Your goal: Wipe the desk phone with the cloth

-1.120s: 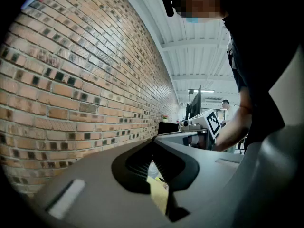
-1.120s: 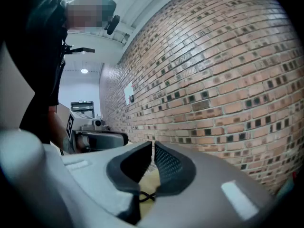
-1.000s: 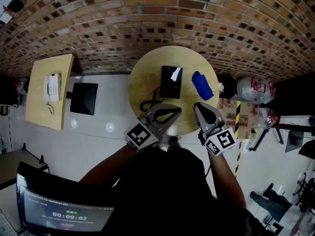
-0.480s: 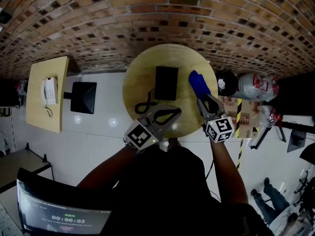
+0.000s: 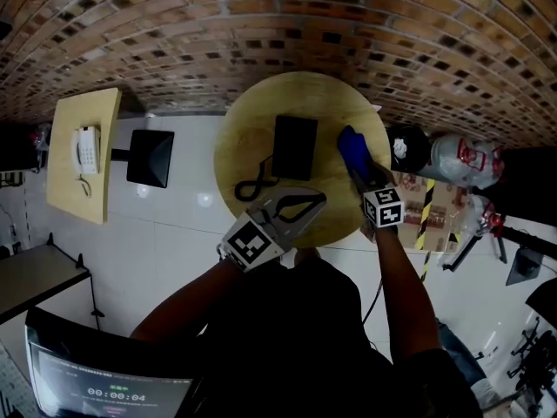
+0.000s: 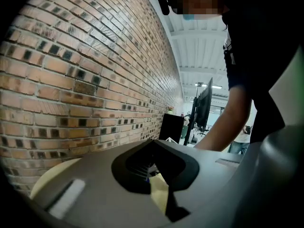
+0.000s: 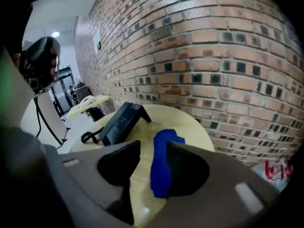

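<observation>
A black desk phone (image 5: 294, 146) stands in the middle of a round wooden table (image 5: 252, 138), its coiled cord (image 5: 253, 185) looping off to the left. A blue cloth (image 5: 352, 149) lies bunched just right of it. My right gripper (image 5: 362, 174) reaches to the cloth's near end with its jaws opening. In the right gripper view (image 7: 154, 145) the cloth (image 7: 161, 167) lies between the jaws, close against the right one, and the phone (image 7: 121, 122) sits ahead on the left. My left gripper (image 5: 315, 198) hovers over the table's near edge, shut and empty (image 6: 153, 142).
A brick wall (image 5: 278, 33) runs behind the table. To the left stand a small square table with a white phone (image 5: 88, 151) and a black box-like object (image 5: 150, 158). Clear plastic bags (image 5: 461, 159) sit on the floor at the right. A monitor (image 5: 104, 381) is at lower left.
My right gripper has moved forward from the table's near edge to the blue cloth, and its jaws have gone from shut to wide apart. The left gripper has hardly moved.
</observation>
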`<state>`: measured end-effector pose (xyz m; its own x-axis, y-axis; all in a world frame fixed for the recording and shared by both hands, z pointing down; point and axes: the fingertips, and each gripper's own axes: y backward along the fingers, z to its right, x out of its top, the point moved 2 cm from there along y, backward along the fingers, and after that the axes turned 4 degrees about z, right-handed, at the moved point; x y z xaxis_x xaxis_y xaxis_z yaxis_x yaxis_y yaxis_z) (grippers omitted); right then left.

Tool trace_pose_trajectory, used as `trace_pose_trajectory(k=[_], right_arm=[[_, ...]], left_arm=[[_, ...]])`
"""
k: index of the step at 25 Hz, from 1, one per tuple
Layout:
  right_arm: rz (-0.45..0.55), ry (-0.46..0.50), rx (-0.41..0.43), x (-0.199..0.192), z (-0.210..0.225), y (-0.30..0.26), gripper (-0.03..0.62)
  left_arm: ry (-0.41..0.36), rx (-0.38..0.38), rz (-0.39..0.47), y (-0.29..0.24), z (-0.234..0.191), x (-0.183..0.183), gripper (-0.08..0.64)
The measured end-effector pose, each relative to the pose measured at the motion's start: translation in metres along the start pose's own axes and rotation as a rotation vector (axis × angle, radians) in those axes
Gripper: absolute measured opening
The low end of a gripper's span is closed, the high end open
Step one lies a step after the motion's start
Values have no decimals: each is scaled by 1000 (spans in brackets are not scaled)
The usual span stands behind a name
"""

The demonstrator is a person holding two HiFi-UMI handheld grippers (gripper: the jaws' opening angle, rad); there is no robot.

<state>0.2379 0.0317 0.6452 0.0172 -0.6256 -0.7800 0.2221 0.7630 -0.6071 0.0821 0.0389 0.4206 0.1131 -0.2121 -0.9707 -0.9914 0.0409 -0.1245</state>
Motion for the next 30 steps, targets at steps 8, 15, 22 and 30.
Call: trace_pose_trajectory(k=[8,15,22,30], right_arm=[[-159,-62,8,-36,35,-47,163],[-246,-75,46,-51,38,-63,152],[-287,-136,74,-53,37,-68,77],[-101,-3,208,38,-14,-70,74]], left_arm=[[26,44,-28,-4,-13,-13,8],[44,84,-43,1,-16,-18,8],[45,128,-40,11,-20,-21,8],[32,181,-11,34,-25,-11,8]])
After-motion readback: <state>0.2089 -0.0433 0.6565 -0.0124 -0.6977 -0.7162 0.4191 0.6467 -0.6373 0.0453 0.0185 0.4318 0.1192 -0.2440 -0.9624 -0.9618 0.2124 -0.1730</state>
